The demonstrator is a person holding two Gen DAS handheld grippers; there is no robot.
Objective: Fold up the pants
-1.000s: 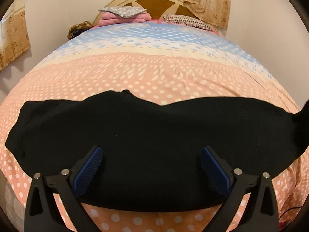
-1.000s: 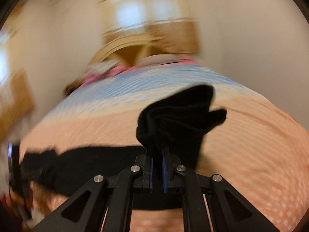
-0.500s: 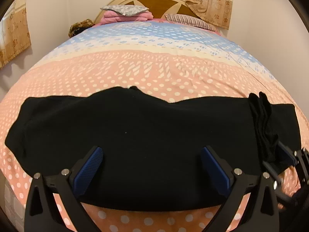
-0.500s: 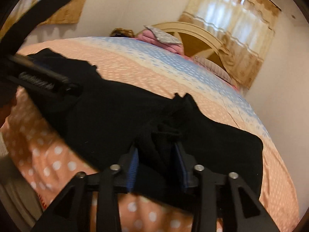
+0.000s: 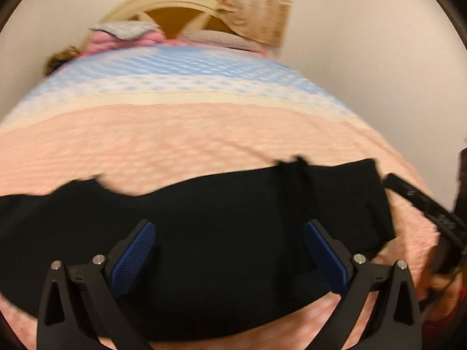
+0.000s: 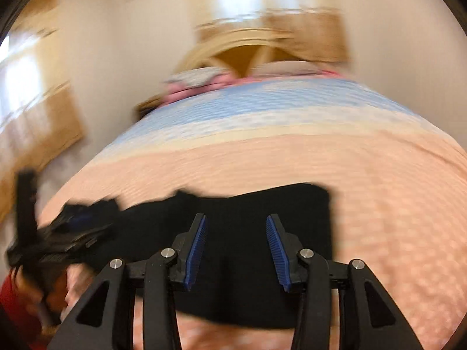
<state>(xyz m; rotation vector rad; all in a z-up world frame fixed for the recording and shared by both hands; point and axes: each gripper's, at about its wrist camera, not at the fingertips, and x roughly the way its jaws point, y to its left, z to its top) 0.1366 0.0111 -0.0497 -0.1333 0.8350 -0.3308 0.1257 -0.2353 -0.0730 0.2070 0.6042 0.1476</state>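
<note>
The black pants (image 5: 221, 233) lie flat across the near end of the bed, folded into a wide band; they also show in the right wrist view (image 6: 262, 213). A small raised crease (image 5: 297, 163) sits on the far edge near the right end. My left gripper (image 5: 230, 250) is open and empty, hovering over the middle of the pants. My right gripper (image 6: 236, 248) is open and empty above the pants' right part. The right gripper also shows at the right edge of the left wrist view (image 5: 423, 207). The left gripper shows at the left of the right wrist view (image 6: 52, 239). Both views are motion-blurred.
The bed (image 5: 204, 134) has a pink, cream and blue dotted cover. Pillows and folded pink bedding (image 5: 125, 35) lie by the wooden headboard (image 5: 181, 8). Curtains (image 5: 256, 14) hang behind. White walls stand on both sides.
My right gripper has let go of the pants' end, opened and pulled back to the right. The folded end now lies flat on the pants. My left gripper has shifted left.
</note>
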